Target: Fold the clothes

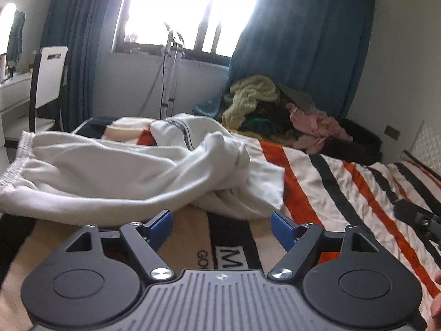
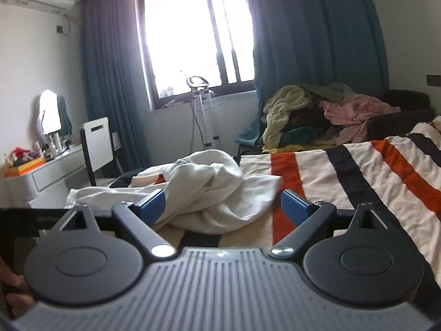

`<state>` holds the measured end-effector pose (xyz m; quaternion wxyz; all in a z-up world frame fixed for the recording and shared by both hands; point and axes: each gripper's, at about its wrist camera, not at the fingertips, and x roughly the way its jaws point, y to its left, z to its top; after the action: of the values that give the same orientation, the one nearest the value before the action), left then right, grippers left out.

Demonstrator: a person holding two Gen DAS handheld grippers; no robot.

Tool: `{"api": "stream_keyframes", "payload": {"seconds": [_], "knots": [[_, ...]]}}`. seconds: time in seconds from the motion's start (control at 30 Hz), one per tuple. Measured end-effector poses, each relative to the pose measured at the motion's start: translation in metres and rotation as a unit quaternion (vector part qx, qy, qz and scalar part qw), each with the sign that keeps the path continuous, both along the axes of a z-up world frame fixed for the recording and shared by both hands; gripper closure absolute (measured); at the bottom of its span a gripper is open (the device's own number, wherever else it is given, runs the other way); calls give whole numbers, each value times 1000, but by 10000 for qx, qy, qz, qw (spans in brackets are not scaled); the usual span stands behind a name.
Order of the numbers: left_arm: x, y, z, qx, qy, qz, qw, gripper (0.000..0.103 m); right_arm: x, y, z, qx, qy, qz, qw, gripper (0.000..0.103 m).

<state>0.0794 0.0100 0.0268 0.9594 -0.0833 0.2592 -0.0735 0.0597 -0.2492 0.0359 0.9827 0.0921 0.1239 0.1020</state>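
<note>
Left gripper (image 1: pixel 222 224) is spread wide with nothing between its blue pads, poised low over the striped bedspread (image 1: pixel 330 182) just short of the white garment (image 1: pixel 124 173). The right gripper (image 2: pixel 222 207) is spread just as wide and equally empty, looking at the same white garment (image 2: pixel 209 190) from the other side. The garment lies bunched and twisted on the near part of the bed: a stitched hem at the far left of the left view, a knot of folds in the middle. Beyond it, at the far edge by the blue curtain (image 1: pixel 303 41), sits a pile of unfolded clothes (image 1: pixel 275 113). The risk, as I read it, is the tangle: pinch into that central knot and a gripper may take several layers at once, so the piece lifts as a lump instead of spreading flat. Reaching too low could also catch the bedspread along with the cloth and drag it.
</note>
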Motion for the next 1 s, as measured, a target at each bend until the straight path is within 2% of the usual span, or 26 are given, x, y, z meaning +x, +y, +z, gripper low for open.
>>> {"api": "stream_keyframes", "payload": {"seconds": [0.17, 0.3, 0.5, 0.6, 0.63, 0.8, 0.93, 1.0], "knots": [[13, -11, -10, 164, 34, -80, 9998, 23, 2, -18, -13, 416, 275, -64, 9987, 11], [23, -20, -17, 171, 125, -145, 9997, 23, -1, -20, -9, 479, 247, -194, 9984, 11], [53, -38, -28, 613, 221, -92, 9978, 22, -1, -22, -9, 445, 287, -327, 9981, 11], [82, -47, -29, 1201, 130, 217, 9924, 18, 6, -24, -13, 391, 500, -434, 9970, 11], [94, -50, -29, 1389, 80, 333, 9897, 13, 9, -25, -15, 350, 565, -484, 9966, 11], [160, -63, -24, 1915, -127, 455, 9803, 9, 29, -34, -31, 362, 914, -738, 9924, 11], [210, -77, -19, 1965, -322, 567, 9783, 2, 47, -39, -44, 478, 1049, -857, 9896, 11], [235, -84, -21, 1791, -274, 585, 9817, 1, 56, -43, -49, 582, 1015, -986, 9882, 11]]}}
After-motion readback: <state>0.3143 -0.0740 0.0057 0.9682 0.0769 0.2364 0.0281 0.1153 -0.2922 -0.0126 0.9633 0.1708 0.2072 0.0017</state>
